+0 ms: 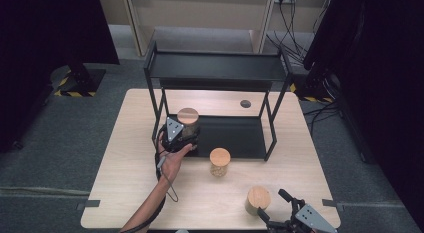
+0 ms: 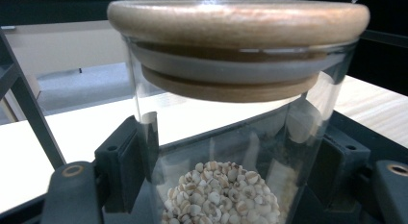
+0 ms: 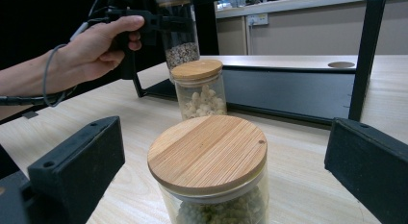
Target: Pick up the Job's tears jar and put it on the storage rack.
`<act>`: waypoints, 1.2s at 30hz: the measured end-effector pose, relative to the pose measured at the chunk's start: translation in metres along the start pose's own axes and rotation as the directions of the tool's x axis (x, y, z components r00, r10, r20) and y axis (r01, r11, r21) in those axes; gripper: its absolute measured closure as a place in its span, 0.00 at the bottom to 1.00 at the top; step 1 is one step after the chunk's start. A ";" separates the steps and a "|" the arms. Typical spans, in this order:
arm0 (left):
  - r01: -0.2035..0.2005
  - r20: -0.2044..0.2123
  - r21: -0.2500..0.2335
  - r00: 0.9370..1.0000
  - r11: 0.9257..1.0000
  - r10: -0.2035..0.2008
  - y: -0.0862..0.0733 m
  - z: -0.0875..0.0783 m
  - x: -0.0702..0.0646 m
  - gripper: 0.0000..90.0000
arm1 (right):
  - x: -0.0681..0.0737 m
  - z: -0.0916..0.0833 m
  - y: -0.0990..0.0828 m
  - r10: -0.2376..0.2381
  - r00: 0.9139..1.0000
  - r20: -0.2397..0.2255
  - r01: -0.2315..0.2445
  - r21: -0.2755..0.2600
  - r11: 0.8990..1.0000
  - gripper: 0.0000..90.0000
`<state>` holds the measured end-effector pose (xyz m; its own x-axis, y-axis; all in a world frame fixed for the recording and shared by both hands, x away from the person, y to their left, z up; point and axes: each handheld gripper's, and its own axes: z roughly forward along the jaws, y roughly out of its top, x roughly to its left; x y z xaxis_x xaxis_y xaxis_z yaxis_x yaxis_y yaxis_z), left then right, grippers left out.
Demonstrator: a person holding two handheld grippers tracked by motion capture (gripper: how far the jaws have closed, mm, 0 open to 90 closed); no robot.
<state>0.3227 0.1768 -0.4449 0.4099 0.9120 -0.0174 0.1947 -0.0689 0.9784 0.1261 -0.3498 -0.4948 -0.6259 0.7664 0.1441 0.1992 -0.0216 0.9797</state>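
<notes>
My left gripper (image 1: 186, 135) is shut on a glass jar (image 1: 188, 115) with a wooden lid, held upright and lifted by the left front corner of the black shelf's lower tray (image 1: 235, 135). In the left gripper view the jar (image 2: 231, 113) holds pale grains, and black pads (image 2: 126, 159) press its sides. A second lidded jar (image 1: 220, 162) of pale pieces stands mid-table. A third jar (image 1: 258, 199) stands near the front edge, just ahead of my open right gripper (image 1: 272, 203). Its lid (image 3: 207, 152) lies between the wide jaws, untouched.
A black two-tier metal shelf (image 1: 215, 68) stands at the back half of the wooden table (image 1: 130, 178). Its thin legs (image 1: 272, 138) come down beside the lower tray. A round cable hole (image 1: 245, 103) sits in the tabletop behind it.
</notes>
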 end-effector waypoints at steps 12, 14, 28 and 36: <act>-0.019 -0.011 -0.001 1.000 1.000 0.019 -0.001 0.018 -0.006 0.28 | -0.001 -0.001 0.000 -0.001 1.000 -0.001 0.001 -0.005 1.000 0.01; -0.020 -0.012 0.004 1.000 1.000 0.020 -0.001 0.020 -0.006 0.28 | -0.001 -0.001 0.000 0.000 1.000 -0.002 0.000 -0.005 1.000 0.01; 0.003 -0.033 0.017 0.999 1.000 -0.003 -0.007 0.026 -0.003 0.28 | -0.001 0.000 0.000 0.005 1.000 -0.005 -0.005 -0.003 1.000 0.01; 0.050 -0.038 0.022 0.998 0.998 -0.049 -0.004 0.022 -0.004 0.23 | -0.001 0.000 0.000 0.005 1.000 -0.005 -0.005 -0.005 1.000 0.01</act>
<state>0.3402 0.1648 -0.4533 0.3655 0.9290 -0.0579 0.2347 -0.0317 0.9716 0.1261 -0.3506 -0.4951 -0.6286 0.7631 0.1498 0.1988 -0.0286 0.9796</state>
